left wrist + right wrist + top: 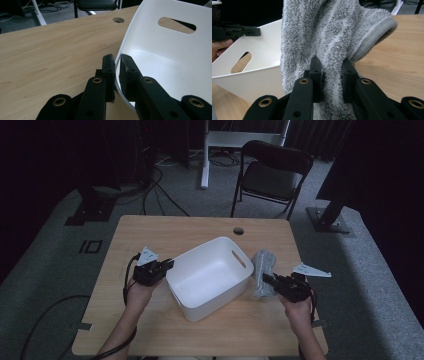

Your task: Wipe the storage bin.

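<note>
From above, the left claw [167, 265] pinches the near left edge of the white tub [210, 275] on the wooden table [150, 232]. The right claw [266, 279] bites the grey towel [263, 270], which sits just past the tub's right side, right at that claw's tips.

In the left gripper view, the left claw [117, 67] is squeezed nearly shut, with the thin wall of the tub [165, 55] caught between its jaws. The tub spreads out to the claw's right.

In the right gripper view, the right claw [332, 68] clamps a fold of fluffy towel [329, 32], which rises above the jaws. The tub [254, 72] is to its left.
</note>
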